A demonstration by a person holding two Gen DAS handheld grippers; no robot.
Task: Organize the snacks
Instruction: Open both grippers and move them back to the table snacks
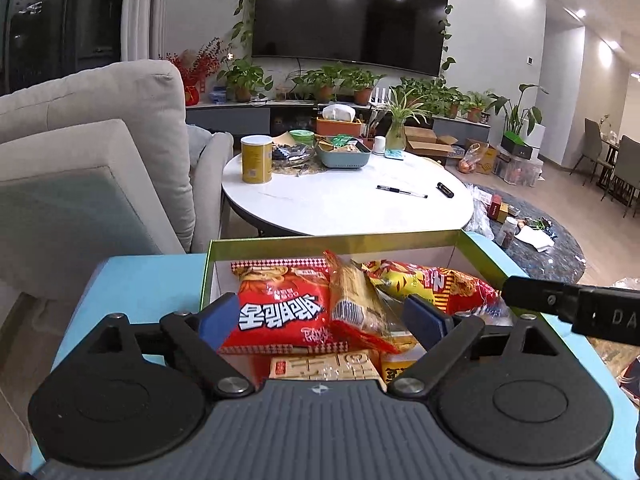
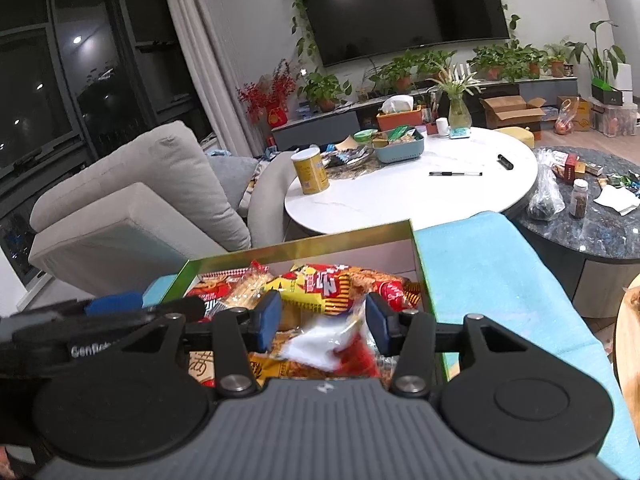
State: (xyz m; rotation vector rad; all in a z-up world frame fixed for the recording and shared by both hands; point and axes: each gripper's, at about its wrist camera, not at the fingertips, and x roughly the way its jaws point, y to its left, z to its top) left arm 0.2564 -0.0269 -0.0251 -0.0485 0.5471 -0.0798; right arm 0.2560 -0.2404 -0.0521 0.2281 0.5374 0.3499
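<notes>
A green-rimmed box [image 1: 332,238] [image 2: 300,244] on a light blue surface holds several snack packets. My left gripper [image 1: 320,316] hangs open over it. Below and between its blue pads lie a red bag with white Korean lettering [image 1: 280,308] and a clear cracker packet [image 1: 356,304]; neither pad presses on them. A yellow-and-red bag [image 1: 432,280] [image 2: 320,284] lies at the far right of the box. My right gripper [image 2: 324,322] is open above the box's right half, with a blurred white-and-red packet [image 2: 328,344] low between its fingers. One black finger of the right gripper [image 1: 532,296] shows in the left wrist view.
The light blue surface [image 1: 152,280] [image 2: 480,264] runs on both sides of the box. Beyond it stands a white round table [image 1: 340,204] [image 2: 400,196] with a yellow can [image 1: 256,160], a pen and a blue tray. A grey sofa [image 1: 100,140] is at the left, a dark marble table [image 2: 600,236] at the right.
</notes>
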